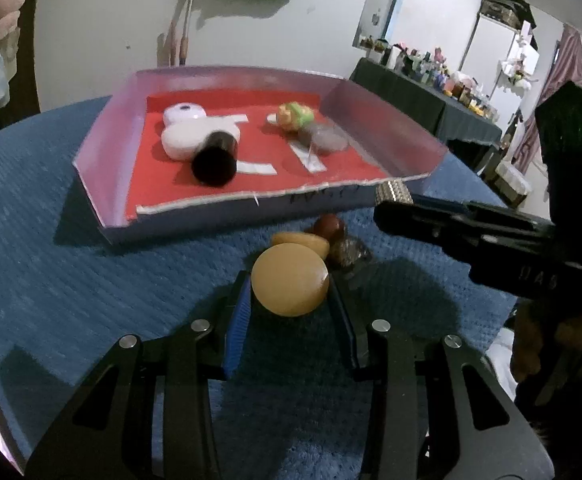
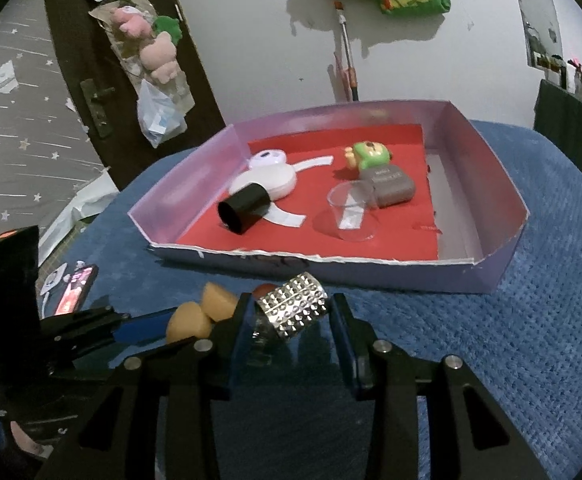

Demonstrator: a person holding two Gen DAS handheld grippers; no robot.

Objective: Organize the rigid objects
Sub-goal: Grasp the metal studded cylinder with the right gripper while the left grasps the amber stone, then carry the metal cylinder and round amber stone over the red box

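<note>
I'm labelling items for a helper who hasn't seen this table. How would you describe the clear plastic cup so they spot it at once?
Find the shallow purple-walled tray with a red floor on the blue textured cloth. Inside, towards its near edge, the small clear plastic cup stands beside a grey rounded case. It is the only see-through item there.

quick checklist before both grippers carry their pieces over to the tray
1. Left gripper clamped on the yellow disc: ok.
2. Right gripper clamped on the studded silver cylinder: ok.
3. Bare red floor in the tray for two more pieces, near its front right: ok.
4. Black tube and clear cup lie close behind the front wall: not ok, avoid them.
5. Disc lifted off the blue cloth: cannot tell.
</note>
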